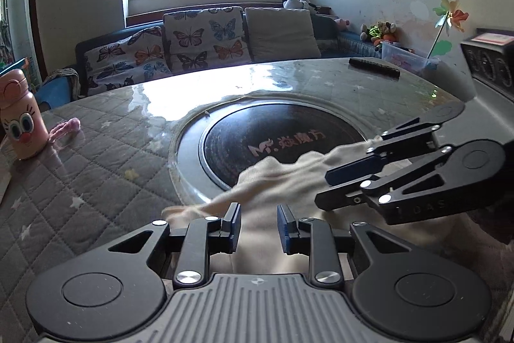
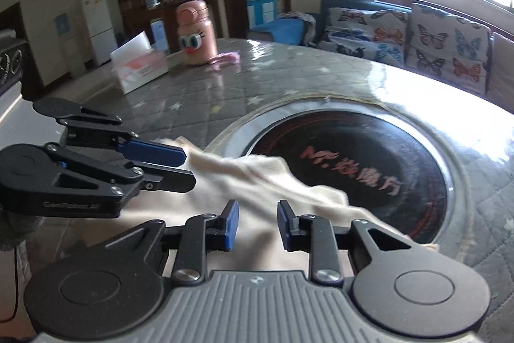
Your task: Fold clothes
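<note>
A cream-coloured soft knit garment lies rumpled on the grey quilted counter, its far part draped over the rim of the round black inset cooktop. The left tool hovers over the near cloth, jaws narrowly parted with nothing pinched between them. The right tool stands likewise, slightly parted and empty above the fabric. The cloth looks light, limp and stretchy; it will sag and bunch, so I judge the best hold is at an edge or corner, one tool each. A clear plastic tub at the counter's far side holds something pink that I cannot make out. A pink cartoon-faced bottle stands well apart.
</note>
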The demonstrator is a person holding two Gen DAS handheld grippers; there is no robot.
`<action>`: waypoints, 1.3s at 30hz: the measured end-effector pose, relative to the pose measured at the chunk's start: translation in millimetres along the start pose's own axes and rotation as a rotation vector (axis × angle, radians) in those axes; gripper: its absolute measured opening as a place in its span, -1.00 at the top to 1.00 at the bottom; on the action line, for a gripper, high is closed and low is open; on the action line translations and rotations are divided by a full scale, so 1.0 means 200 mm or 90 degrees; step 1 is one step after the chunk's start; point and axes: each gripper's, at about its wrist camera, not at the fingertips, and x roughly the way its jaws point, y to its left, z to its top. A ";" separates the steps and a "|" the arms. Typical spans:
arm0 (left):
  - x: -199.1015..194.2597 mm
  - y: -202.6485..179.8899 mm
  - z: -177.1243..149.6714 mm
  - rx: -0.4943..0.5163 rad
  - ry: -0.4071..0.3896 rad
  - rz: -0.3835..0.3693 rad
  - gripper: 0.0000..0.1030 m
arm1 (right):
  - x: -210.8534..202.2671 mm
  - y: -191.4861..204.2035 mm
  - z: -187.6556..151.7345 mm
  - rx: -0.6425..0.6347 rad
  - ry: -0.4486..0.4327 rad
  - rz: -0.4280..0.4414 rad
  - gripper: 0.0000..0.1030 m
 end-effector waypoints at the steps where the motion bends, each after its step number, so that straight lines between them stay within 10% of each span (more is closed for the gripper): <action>1: -0.02 0.00 -0.02 0.002 0.001 0.001 0.46 | 0.00 0.02 -0.01 -0.008 0.002 0.003 0.47; 26: -0.13 0.20 -0.14 -0.064 -0.003 0.080 0.46 | 0.03 0.52 -0.10 -0.188 0.003 0.076 0.23; 39: -0.21 -0.01 -0.12 -0.036 -0.037 0.011 0.46 | -0.22 0.36 -0.16 -0.111 -0.012 0.051 0.07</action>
